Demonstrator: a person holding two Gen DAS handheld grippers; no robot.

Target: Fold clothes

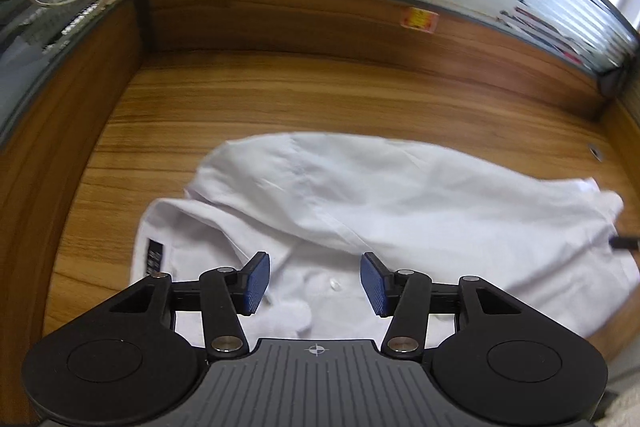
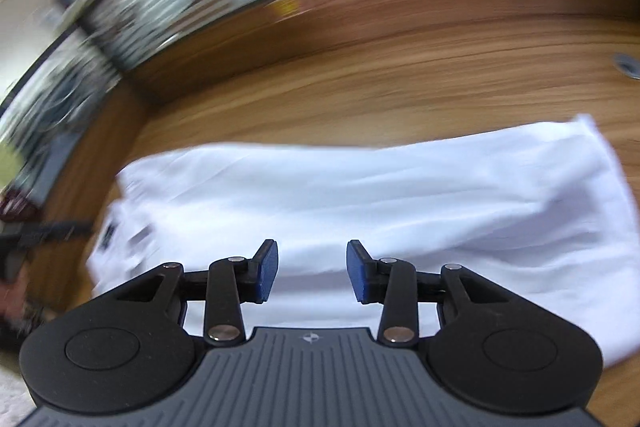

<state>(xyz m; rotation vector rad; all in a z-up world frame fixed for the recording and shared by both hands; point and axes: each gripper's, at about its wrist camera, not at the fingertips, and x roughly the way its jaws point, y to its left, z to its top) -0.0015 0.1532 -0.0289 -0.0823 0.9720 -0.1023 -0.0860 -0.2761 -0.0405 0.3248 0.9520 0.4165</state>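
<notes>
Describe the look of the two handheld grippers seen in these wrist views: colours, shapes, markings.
The left gripper and right gripper look alike: matte black linkage arms with silver rivets, ending in ribbed blue pads. Each has two round black discs flanking a grey ridged plate stamped with a small crosshair mark. No cables, hands or sleeves show.

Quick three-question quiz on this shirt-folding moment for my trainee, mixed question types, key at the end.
1. True or false: the left gripper is clamped on the white shirt.
2. Multiple choice: what does the shirt lie on? A) a wooden desk B) a bed C) a carpet
3. Fill in: in the left wrist view, between the blue pads a small shirt ______ shows.

Key:
1. False; both it and the right gripper have open jaws with nothing pinched.
2. A, the wooden desk.
3. button
</notes>
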